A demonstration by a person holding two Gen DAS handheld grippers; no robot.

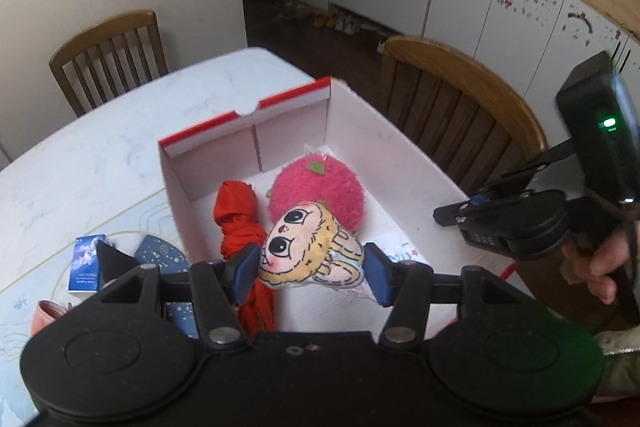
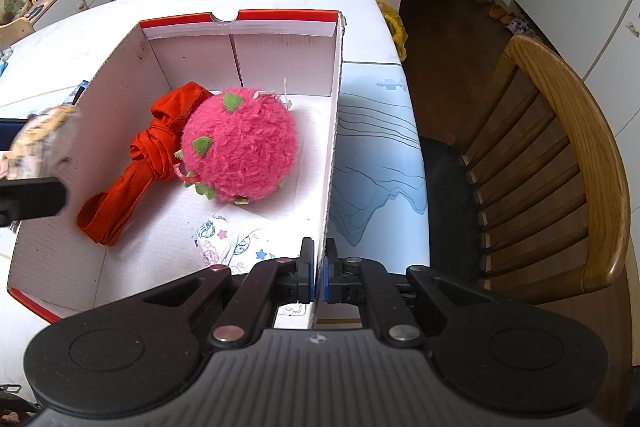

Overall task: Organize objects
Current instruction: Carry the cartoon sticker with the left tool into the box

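White box on table holds pink plush ball, red cloth. Left gripper clamps cartoon-face doll above the box's near end. Right gripper pinched onto box's right wall.

Both wrist cameras look steeply down, close above the table; the left from the box's near end, the right from its right wall. Both share the box interior.

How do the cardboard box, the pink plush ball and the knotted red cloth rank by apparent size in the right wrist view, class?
1. Cardboard box, clearly largest; it holds the others.
2. Pink plush ball.
3. Knotted red cloth: longer but thinner than the ball, so this ranking is unsure.
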